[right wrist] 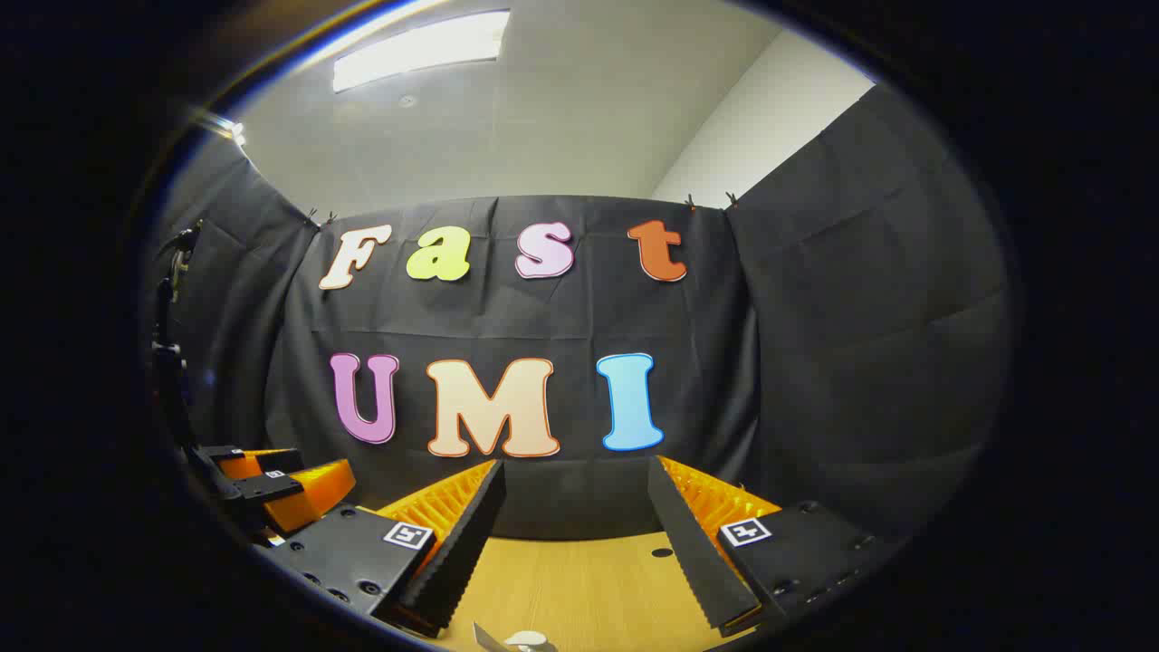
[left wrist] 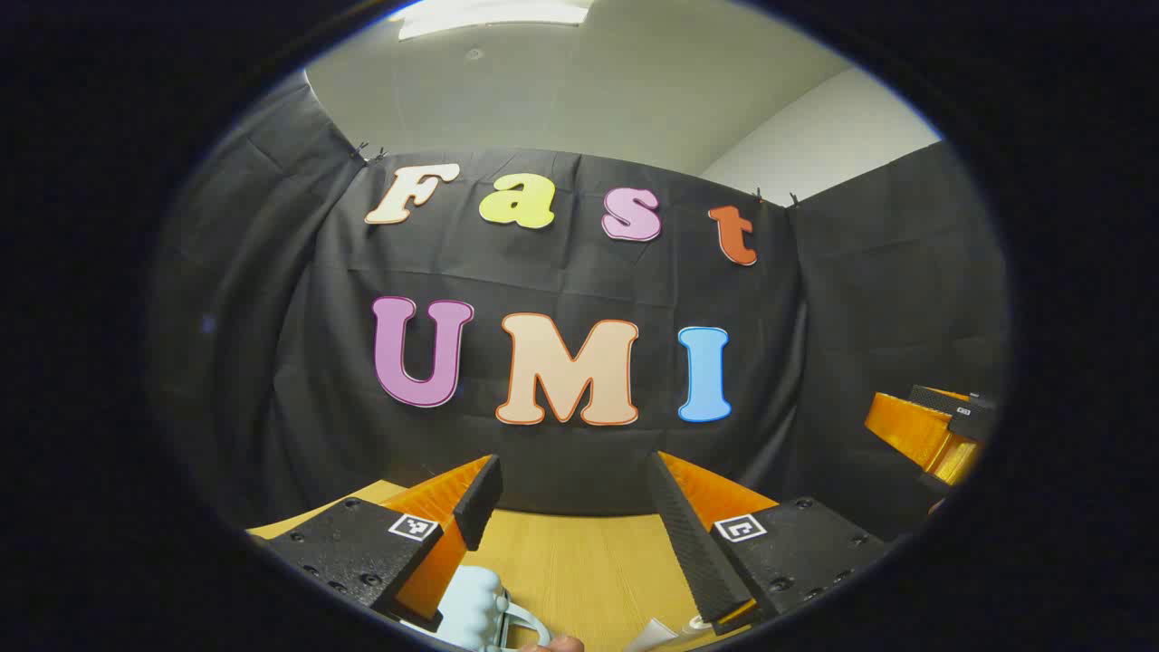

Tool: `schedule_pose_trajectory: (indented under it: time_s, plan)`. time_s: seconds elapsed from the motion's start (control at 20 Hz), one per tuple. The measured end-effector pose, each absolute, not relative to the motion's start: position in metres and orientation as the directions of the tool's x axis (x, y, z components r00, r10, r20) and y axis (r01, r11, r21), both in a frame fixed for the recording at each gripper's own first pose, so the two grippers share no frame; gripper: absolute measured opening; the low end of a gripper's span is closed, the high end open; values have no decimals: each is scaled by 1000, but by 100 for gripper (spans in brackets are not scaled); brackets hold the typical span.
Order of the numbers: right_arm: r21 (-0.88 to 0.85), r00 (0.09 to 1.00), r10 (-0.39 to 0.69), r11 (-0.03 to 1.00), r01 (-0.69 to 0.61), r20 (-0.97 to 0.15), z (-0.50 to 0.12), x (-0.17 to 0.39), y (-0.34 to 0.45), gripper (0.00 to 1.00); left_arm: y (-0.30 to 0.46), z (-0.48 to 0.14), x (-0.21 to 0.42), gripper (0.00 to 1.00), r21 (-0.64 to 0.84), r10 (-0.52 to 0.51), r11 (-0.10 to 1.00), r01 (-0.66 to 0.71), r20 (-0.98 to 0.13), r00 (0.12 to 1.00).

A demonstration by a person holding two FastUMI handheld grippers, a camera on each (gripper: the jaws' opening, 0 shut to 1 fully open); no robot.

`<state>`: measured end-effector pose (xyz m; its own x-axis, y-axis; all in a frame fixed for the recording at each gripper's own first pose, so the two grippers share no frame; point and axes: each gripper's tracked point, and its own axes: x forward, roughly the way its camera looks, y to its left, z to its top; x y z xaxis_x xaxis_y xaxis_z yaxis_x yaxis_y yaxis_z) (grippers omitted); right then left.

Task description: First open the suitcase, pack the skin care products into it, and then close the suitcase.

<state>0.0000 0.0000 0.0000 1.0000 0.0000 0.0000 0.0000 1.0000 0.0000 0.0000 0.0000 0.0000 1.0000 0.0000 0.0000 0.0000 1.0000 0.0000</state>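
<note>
I held both sets of jaws wide apart and empty, raised level above the light wooden tabletop [left wrist: 579,561]. My left gripper [left wrist: 575,507] had a pale blue ridged plastic object [left wrist: 475,602], probably the suitcase, just below it at the tabletop's near edge. My right gripper [right wrist: 575,516] faced bare wood. Aimed this high, I judged I might descend blind and knock the case aside.

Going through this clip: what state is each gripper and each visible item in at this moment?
Left gripper: open, holding nothing, raised over the table.
Right gripper: open, holding nothing, raised over the table.
Pale blue ribbed item: lying on the wooden table, cut off at the view's lower edge, ungripped.
Ceiling light: on.
</note>
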Motion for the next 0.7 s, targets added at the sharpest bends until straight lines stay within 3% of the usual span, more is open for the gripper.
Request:
schedule_pose_trajectory:
  time_s: [0.5,0.7]
  plan:
    - [-1,999,42,999,-42,3,-4,5,3,99,13,-6,2,95,18,69,997,-69,-9,998]
    - [14,993,120,993,-120,-2,-17,7,9,99,25,-29,-1,94,30,104,994,-102,-66,992]
